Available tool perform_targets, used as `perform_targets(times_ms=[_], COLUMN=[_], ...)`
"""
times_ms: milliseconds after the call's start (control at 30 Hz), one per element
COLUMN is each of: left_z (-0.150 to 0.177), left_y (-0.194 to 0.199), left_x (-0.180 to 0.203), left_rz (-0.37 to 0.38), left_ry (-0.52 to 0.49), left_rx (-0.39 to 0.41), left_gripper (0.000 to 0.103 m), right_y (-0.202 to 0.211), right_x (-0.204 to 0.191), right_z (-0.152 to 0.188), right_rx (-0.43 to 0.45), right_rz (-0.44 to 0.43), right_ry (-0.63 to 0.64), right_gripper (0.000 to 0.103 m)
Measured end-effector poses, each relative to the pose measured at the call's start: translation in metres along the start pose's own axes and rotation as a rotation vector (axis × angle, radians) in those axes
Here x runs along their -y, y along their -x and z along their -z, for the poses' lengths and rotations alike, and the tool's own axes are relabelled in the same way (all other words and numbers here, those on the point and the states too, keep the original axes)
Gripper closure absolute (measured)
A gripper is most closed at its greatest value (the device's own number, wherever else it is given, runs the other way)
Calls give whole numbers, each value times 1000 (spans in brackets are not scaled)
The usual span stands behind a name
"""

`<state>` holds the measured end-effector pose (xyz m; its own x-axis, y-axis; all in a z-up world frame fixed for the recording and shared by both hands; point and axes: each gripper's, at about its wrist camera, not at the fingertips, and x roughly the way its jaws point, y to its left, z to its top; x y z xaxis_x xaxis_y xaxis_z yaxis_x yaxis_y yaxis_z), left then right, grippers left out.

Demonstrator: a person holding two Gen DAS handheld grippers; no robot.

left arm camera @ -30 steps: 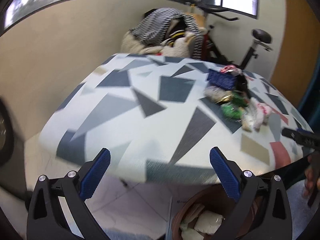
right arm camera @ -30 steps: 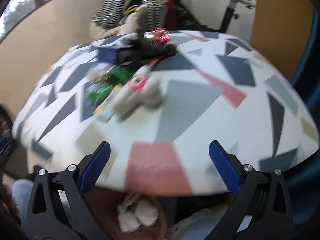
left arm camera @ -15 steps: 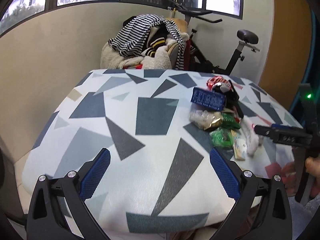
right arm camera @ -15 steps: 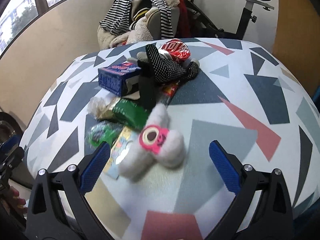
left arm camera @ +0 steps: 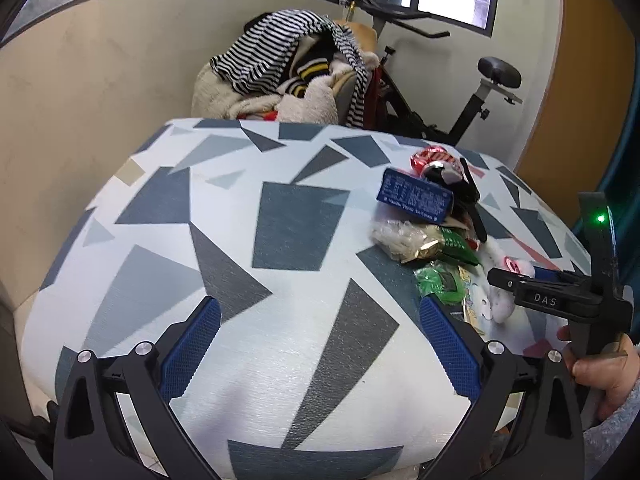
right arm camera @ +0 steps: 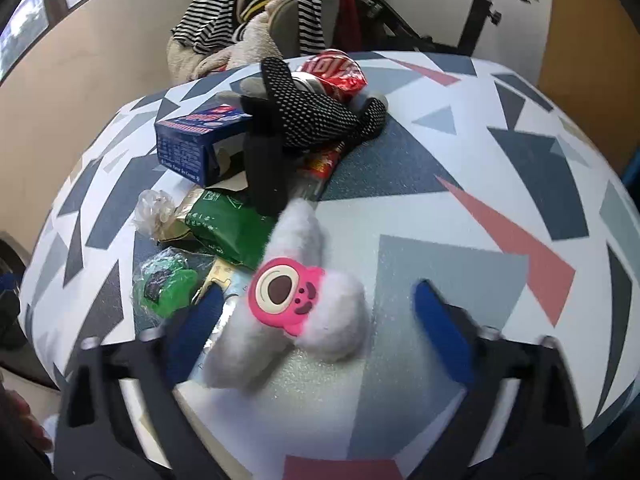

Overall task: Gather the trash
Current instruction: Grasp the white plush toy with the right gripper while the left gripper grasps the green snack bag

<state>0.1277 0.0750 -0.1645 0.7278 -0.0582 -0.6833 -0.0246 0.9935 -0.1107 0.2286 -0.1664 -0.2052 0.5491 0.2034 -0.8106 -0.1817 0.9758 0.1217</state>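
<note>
Right gripper (right arm camera: 316, 316) hangs steeply over the near part of the table (right arm camera: 460, 208), its jaws closing, with a white fluffy item bearing a pink bear badge (right arm camera: 288, 292) lying between the blue pads; the pads do not yet press on it, so nothing is gripped. Left gripper (left arm camera: 320, 344) stands wide apart over bare patterned tablecloth, empty, well to the left of the litter.

Beyond the right gripper and to its left the trash lies in one loose heap: a blue carton (right arm camera: 196, 144) farthest back-left, a black dotted glove or sock (right arm camera: 316, 116) draped across the heap's far side, a crushed red can (right arm camera: 336, 72) behind that, a green foil packet (right arm camera: 224, 224) just beyond the left pad, a crumpled clear wrapper (right arm camera: 154, 210) beside it, and a small green wrapper (right arm camera: 164, 284) just outside the left pad.

By my reading the step in hand is a first pick from the heap's near edge. Whether the fluffy item is trash at all I cannot tell. The next move calls for the pads to close squarely on its soft body without catching the flat card (right arm camera: 224, 280) under it, then a clean lift.
</note>
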Motion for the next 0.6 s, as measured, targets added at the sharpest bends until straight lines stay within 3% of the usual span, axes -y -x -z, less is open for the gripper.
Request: perform_targets(times_ms=[100, 333, 433, 600], left_z=[1, -2, -5, -9], left_y=[-7, -21, -31, -55], left_x=[7, 24, 34, 55], left_rz=[17, 53, 100, 158], left_ry=[-3, -8, -6, -16], left_rx=[-28, -62, -89, -160], left_gripper=[6, 6, 6, 26], right_y=[6, 26, 38, 52], right_x=[-1, -6, -3, 7], right_z=[2, 11, 13, 15], right_rx=[21, 96, 128, 142], right_rz=[-1, -21, -10, -3], right_ry=[37, 98, 95, 51], right_gripper=[47, 49, 49, 50])
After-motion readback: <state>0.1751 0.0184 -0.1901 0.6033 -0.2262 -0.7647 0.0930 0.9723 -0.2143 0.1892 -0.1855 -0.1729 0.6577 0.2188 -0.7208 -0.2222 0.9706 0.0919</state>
